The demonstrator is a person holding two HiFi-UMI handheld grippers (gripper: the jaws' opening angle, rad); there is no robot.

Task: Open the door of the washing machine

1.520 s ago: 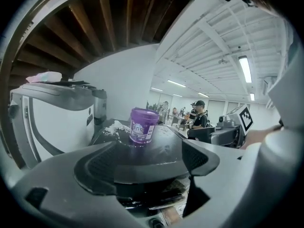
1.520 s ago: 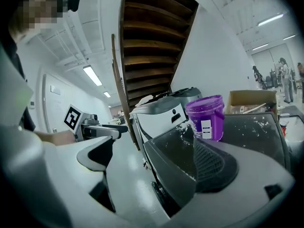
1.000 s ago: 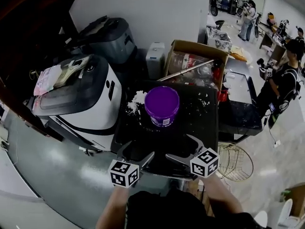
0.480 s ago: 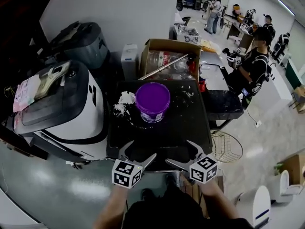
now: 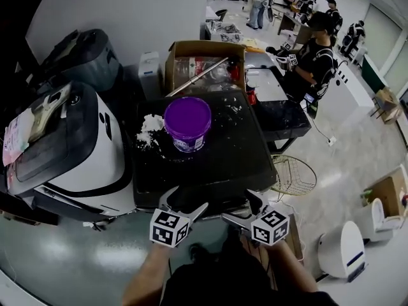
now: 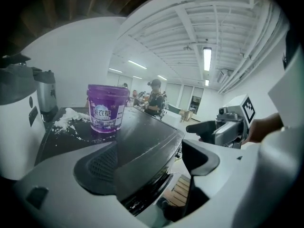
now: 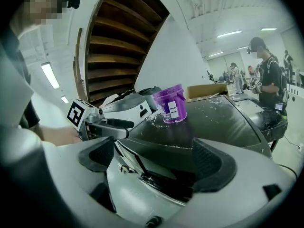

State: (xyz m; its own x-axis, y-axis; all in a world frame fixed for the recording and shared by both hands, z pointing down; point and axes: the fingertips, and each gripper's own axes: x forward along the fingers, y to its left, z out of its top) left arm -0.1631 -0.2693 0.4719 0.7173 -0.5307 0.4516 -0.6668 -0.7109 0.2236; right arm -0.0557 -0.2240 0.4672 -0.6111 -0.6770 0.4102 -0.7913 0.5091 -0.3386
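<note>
Approach step: left gripper (image 5: 186, 204) and right gripper (image 5: 245, 208) gape empty, front edge of the door (image 5: 210, 161) just ahead between their jaws, bucket (image 5: 187, 123) farther on; next, probably, clamp that edge and lift

L gripper (image 5: 185, 203), R gripper (image 5: 238, 206) — pale grey shells, black fingers (image 6: 97, 169), b/w marker cubes (image 5: 167, 228)
</note>
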